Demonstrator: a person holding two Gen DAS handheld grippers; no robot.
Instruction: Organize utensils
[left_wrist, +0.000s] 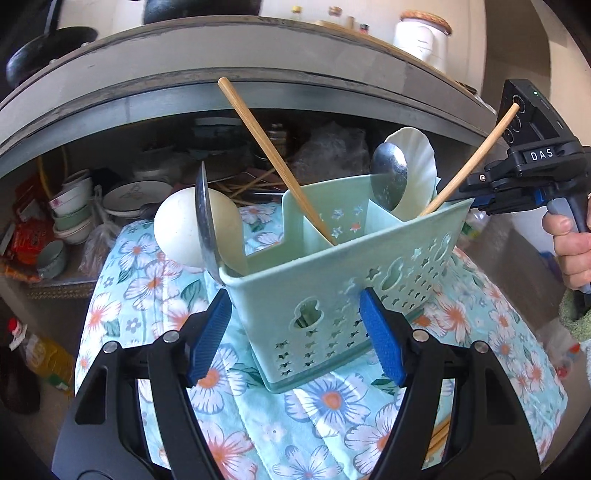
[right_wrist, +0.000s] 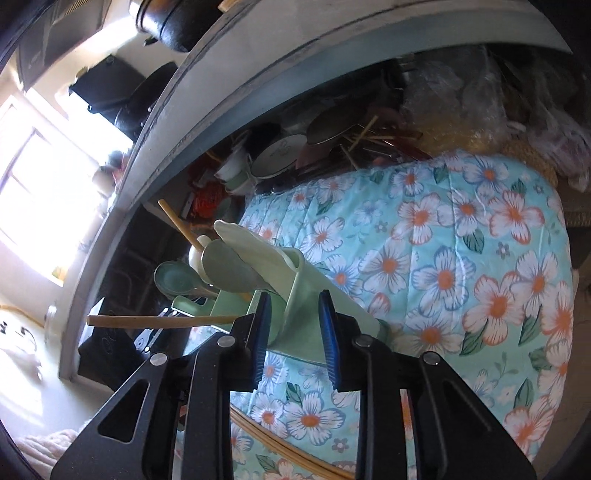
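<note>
We reckon the job is mostly done. The mint caddy (left_wrist: 332, 280) sits centre frame on the floral cloth (left_wrist: 332, 402) and is already loaded. One chopstick (left_wrist: 273, 155) leans up-left from the middle compartment, and a 2nd chopstick (left_wrist: 472, 158) leans up-right from the right end. There's a steel spoon (left_wrist: 389, 173) in front of a pale shell-shaped spoon (left_wrist: 417, 147). At the left end are another steel spoon, edge-on, (left_wrist: 207, 221) and a white ladle (left_wrist: 177, 225).

Still to do, by our guess: loose chopsticks (right_wrist: 295, 453) lie on the cloth at the bottom of the right wrist view.

The left gripper (left_wrist: 293, 295) has its jaws wide, w/ the caddy's near corner between them. We can't tell if the pads press on the plastic or only stand beside it.

The right gripper (right_wrist: 293, 301) has its jaws narrowed but apart, at the caddy's right end. We see nothing clamped, and the 2nd chopstick runs outside its left finger. A hand (left_wrist: 570, 243) holds its handle at far right.

The surface is a bench under teal quilted cloth w/ white-orange flowers, soft and a bit rumpled.

As for the room, a grey counter slab (left_wrist: 258, 51) arcs across the top. On it are a white jar (left_wrist: 424, 40) and a black pot (right_wrist: 166, 18). The shelf below it is packed w/ stacked bowls (left_wrist: 70, 214), plates and bags. An oil bottle (left_wrist: 40, 354) stands lower left. A bright window (right_wrist: 33, 177) is at the left of the right wrist view.
</note>
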